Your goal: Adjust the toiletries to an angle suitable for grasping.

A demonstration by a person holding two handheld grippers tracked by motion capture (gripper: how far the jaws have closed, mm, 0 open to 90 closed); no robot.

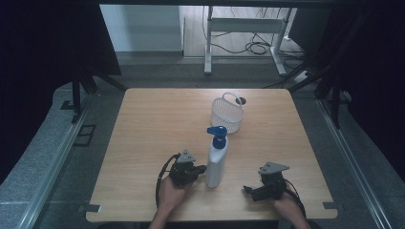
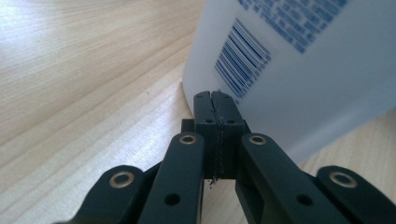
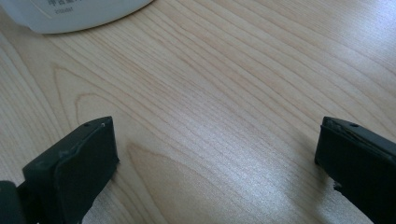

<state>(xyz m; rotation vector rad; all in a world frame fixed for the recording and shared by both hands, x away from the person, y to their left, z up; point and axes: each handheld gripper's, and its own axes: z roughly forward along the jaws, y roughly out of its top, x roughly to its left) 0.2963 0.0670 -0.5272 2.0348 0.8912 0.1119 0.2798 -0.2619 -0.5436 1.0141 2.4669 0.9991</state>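
A white bottle (image 1: 216,162) with a blue pump top stands upright near the front middle of the desk (image 1: 143,124), its long axis vertical. The left claw (image 1: 199,169) lies just to its left, low on the desk, pointing sideways at the bottle's lower body; its jaws are pressed together with nothing between them, and in the left gripper view the tips (image 2: 215,105) sit right at the bottle (image 2: 299,84) near its base, touching or all but touching, I cannot tell which. The right claw (image 1: 249,191) rests farther off on the bottle's other side, jaws spread wide and empty over bare wood, with the bottle's base (image 3: 70,14) at the far edge of its view. The left hand is clearly the nearer one. With jaws together, that claw can only nudge the bottle, probably rightward; gripping it would need the jaws spread first. A white basket (image 1: 228,113) stands well behind the bottle.
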